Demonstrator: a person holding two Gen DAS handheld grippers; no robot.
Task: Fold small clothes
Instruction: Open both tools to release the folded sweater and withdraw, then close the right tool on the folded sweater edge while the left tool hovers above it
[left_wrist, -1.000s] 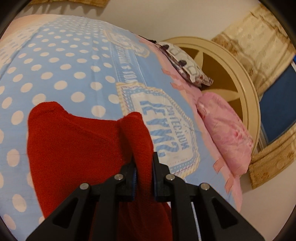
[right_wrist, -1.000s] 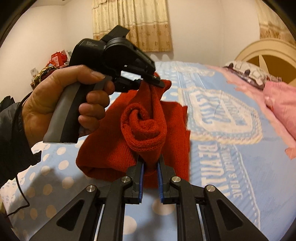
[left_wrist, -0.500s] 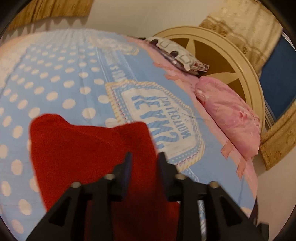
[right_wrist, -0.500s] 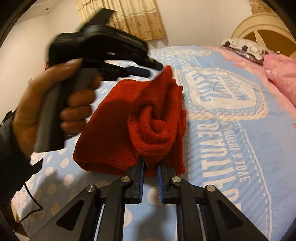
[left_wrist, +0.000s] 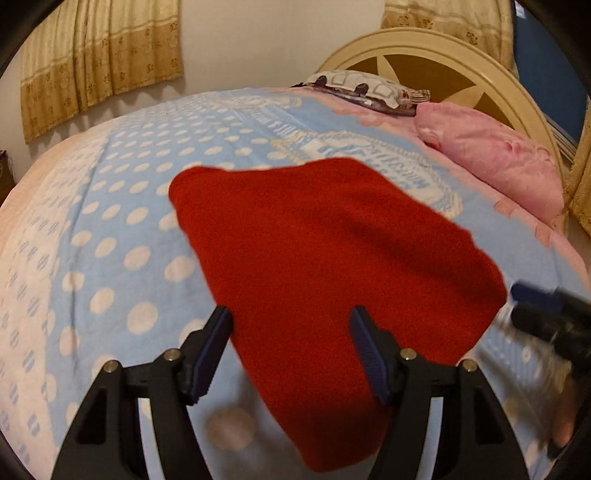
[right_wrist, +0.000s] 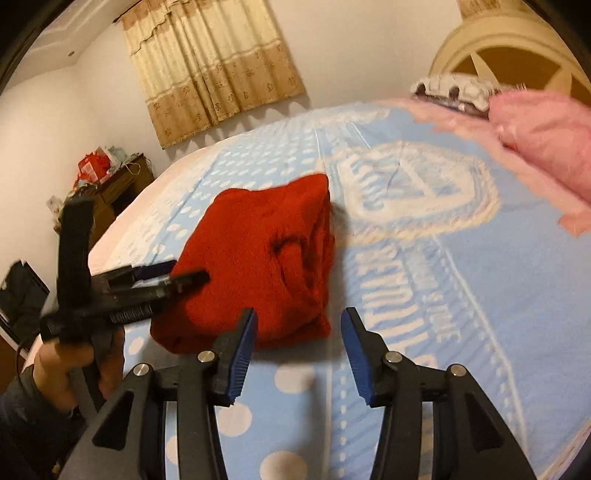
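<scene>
Red knit garment (left_wrist: 332, 266): from the left wrist we see it lying folded on the dotted blue bedspread (left_wrist: 110, 229), filling centre to 5 o'clock; left gripper (left_wrist: 291, 350) opening, pads clear of it. From the right wrist, garment (right_wrist: 258, 258) at 11 o'clock; right gripper (right_wrist: 297, 354) opening, nothing between. We judge it soft, light, floppy; pinch a folded edge or corner.

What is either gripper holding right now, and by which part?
Nothing. The red knit garment lies folded on the bedspread. Both the left gripper and right gripper are opening, pads clear of the cloth.
</scene>
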